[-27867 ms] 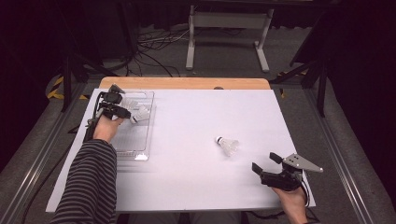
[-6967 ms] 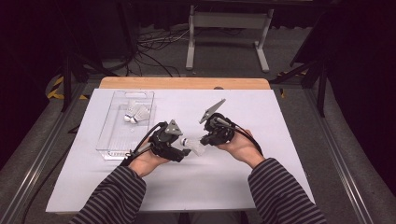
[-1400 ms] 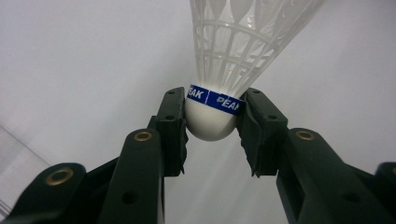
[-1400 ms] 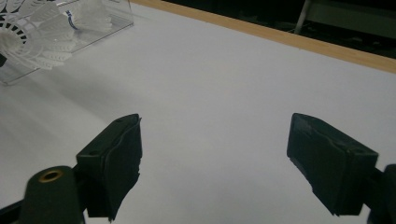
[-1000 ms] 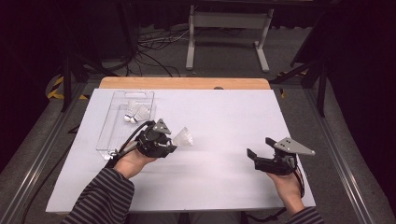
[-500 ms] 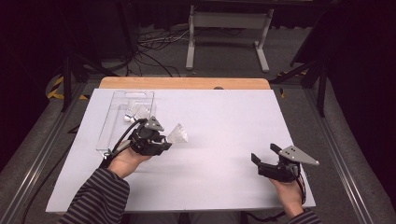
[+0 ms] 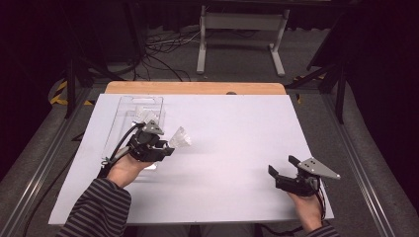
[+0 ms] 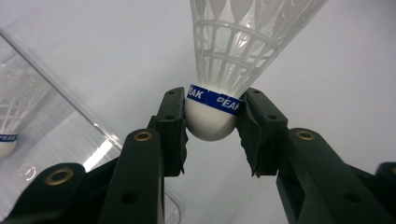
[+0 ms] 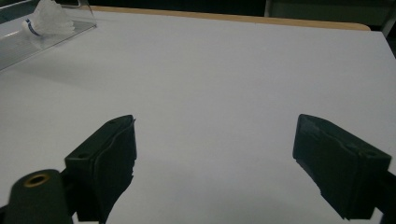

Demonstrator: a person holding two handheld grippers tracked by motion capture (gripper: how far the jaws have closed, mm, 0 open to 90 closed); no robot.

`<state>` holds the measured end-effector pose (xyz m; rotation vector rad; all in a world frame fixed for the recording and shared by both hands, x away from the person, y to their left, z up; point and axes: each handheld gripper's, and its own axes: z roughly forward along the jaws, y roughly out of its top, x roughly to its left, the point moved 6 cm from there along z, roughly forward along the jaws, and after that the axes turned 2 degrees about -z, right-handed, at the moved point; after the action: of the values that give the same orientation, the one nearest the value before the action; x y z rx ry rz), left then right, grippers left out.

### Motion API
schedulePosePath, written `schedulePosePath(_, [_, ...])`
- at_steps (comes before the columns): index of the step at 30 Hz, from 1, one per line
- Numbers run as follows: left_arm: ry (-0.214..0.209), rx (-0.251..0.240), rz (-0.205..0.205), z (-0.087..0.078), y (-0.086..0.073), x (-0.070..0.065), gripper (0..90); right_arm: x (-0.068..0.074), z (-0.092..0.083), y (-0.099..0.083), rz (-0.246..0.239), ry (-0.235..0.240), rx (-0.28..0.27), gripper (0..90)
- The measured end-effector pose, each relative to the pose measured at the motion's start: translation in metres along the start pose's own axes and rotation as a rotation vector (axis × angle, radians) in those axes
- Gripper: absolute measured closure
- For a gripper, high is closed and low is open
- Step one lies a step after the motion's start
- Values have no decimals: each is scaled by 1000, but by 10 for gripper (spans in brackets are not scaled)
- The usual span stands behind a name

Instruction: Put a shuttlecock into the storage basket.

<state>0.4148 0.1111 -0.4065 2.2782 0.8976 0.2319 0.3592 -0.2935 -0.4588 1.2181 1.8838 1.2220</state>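
Note:
My left gripper [image 7: 165,146] [image 8: 212,128] is shut on the round white cork of a white shuttlecock [image 7: 180,137] [image 8: 233,56] with a blue PEAK band, its skirt pointing away from the jaws. It hangs just right of a clear plastic tray [image 7: 126,116] [image 8: 42,135] at the table's left. Another shuttlecock [image 7: 143,116] [image 8: 14,112] [image 9: 46,21] lies in that tray. My right gripper [image 7: 283,168] [image 9: 215,163] rests low near the front right corner of the table, jaws wide open with nothing between them.
A white sheet [image 7: 232,143] covers the table, with a wooden edge [image 7: 197,88] showing at the back. Metal rails [image 7: 365,173] run along both sides. A grey stand [image 7: 237,34] and cables lie on the floor beyond.
My left gripper has carried the shuttlecock a little to the left, toward the tray. My right gripper has sunk slightly near the front right corner.

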Motion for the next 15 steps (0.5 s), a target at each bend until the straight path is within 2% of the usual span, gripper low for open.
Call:
schedulePosePath(11, [21,-21,-38,-14,-2,15,636,-2,2,-6,-1,-8,14,137])
schedulePosePath(15, [23,-35,-64,-18,-2,19,637,-2,2,-6,1,-7,14,137])
